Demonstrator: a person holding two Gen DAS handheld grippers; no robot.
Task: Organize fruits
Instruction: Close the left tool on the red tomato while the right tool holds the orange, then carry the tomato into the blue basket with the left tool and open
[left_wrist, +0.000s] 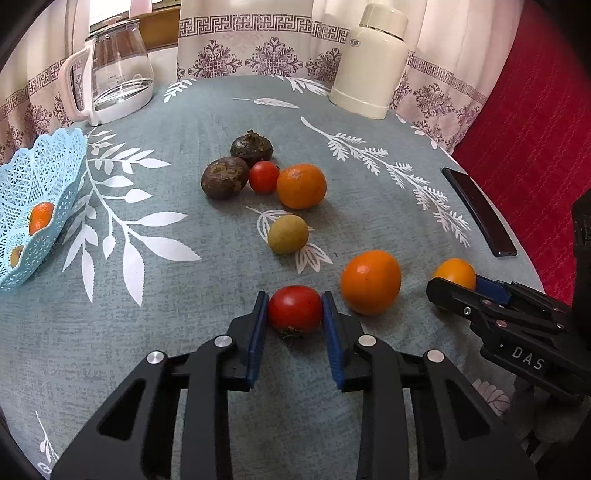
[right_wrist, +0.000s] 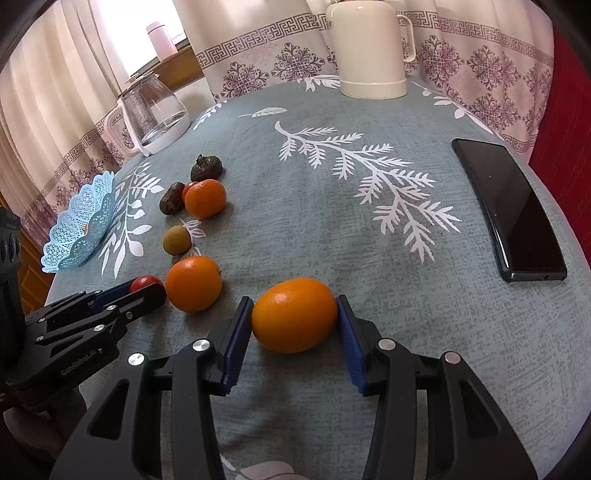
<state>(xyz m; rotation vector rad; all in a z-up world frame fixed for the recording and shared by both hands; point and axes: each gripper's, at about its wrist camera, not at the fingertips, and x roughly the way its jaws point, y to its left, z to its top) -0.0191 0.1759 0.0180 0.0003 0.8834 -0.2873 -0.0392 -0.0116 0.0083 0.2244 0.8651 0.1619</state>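
Note:
A red tomato (left_wrist: 294, 312) rests on the tablecloth with my left gripper (left_wrist: 294, 306) shut on it, both blue pads pressed to its sides. My right gripper (right_wrist: 294, 314) is shut on an oval orange fruit (right_wrist: 294, 315) that sits on the cloth. In the left wrist view the right gripper (left_wrist: 458, 286) shows at the right, holding that fruit (left_wrist: 454, 273). A round orange (left_wrist: 370, 281) lies between the two grippers. Farther off lie a yellow-green fruit (left_wrist: 288, 234), another orange (left_wrist: 301, 185), a small tomato (left_wrist: 263, 176) and two dark brown fruits (left_wrist: 224, 177). A light blue basket (left_wrist: 48, 173) at the left holds orange fruit.
A glass kettle (left_wrist: 118, 74) stands at the back left and a cream thermos (left_wrist: 369, 62) at the back right. A black phone (right_wrist: 509, 206) lies near the table's right edge. Red fabric (left_wrist: 535, 129) lies beyond that edge.

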